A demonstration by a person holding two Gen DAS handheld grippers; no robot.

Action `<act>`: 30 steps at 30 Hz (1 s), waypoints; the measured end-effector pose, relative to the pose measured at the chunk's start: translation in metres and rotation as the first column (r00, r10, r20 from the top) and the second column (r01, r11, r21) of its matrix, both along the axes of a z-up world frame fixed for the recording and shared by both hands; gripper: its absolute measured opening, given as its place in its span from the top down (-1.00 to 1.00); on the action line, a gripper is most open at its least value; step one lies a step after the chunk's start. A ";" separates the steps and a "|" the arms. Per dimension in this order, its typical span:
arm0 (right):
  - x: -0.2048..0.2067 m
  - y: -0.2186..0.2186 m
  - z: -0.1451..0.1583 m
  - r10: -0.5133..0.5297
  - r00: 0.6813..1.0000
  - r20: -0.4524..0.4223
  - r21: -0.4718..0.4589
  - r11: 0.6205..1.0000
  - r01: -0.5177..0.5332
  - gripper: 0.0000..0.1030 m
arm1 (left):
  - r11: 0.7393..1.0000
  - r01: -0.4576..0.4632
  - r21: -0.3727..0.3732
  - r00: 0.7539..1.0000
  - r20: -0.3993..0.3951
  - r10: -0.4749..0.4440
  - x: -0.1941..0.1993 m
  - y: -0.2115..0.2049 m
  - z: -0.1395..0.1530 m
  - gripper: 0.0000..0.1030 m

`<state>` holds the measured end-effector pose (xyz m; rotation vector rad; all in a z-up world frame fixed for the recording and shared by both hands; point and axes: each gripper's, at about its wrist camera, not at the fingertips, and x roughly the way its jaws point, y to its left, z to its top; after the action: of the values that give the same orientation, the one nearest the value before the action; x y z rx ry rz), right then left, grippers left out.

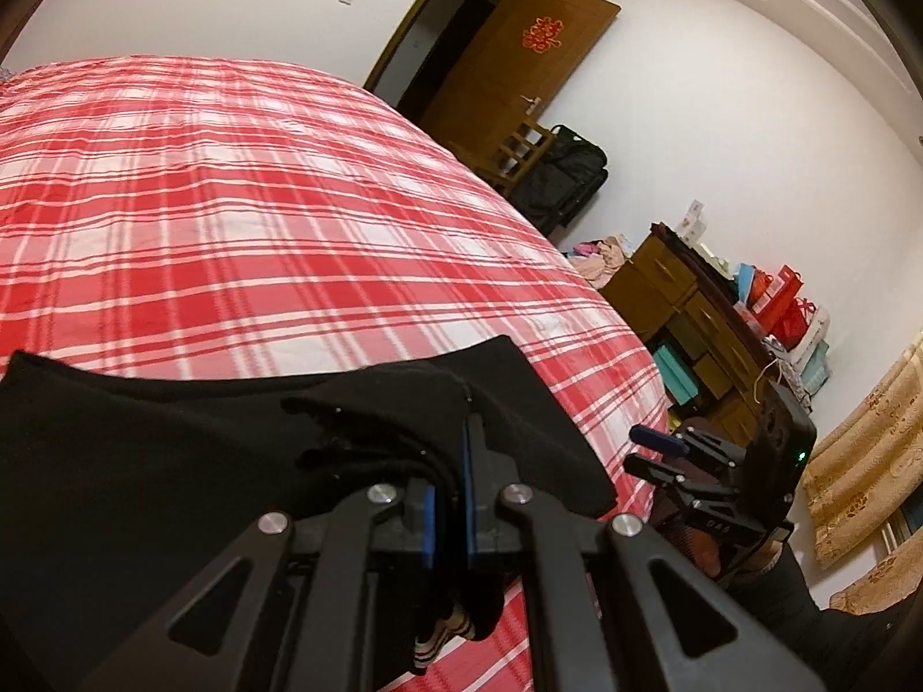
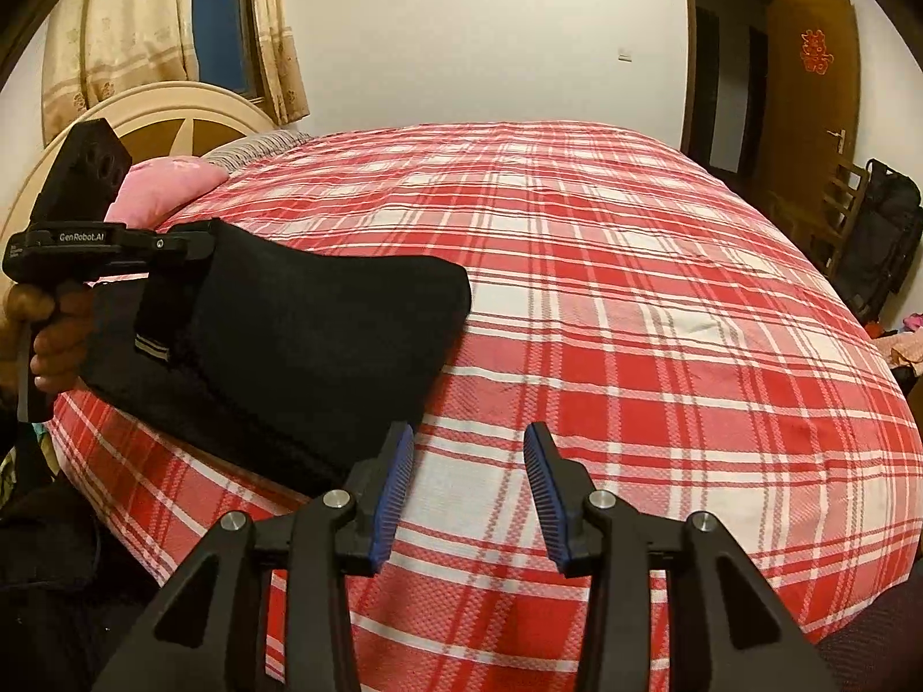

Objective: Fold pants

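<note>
The black pants (image 2: 323,334) lie folded in a thick bundle near the front left edge of the bed, one layer lifted off the cover. My left gripper (image 1: 456,461) is shut on a fold of the pants (image 1: 173,432), with a striped cuff hanging below its fingers. In the right wrist view the left gripper (image 2: 190,242) holds the bundle's left end, a hand (image 2: 52,340) on its grip. My right gripper (image 2: 470,438) is open just right of the pants, over the cover, with nothing between its blue pads (image 2: 398,473). In the left wrist view the right gripper (image 1: 649,452) hangs beyond the bed's edge.
A red and white plaid cover (image 2: 634,288) spreads over the bed. A pink pillow (image 2: 167,184) and cream headboard (image 2: 173,109) are at the far left. Beside the bed stand a wooden cabinet (image 1: 681,300) with red bags, a chair and black bag (image 1: 565,173), and an open door (image 1: 519,69).
</note>
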<state>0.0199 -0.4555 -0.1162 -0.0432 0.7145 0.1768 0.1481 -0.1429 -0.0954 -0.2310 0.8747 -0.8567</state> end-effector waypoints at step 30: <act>0.029 0.092 -0.030 0.181 0.978 -0.099 0.014 0.983 -0.181 0.18 | 0.992 -0.040 0.122 0.993 0.116 0.026 -0.015 0.079 -0.006 0.87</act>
<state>0.0491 -0.3632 -0.1465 -0.0950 0.8104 0.3574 0.1329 -0.0642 -0.1009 -0.0867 0.8123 -0.7736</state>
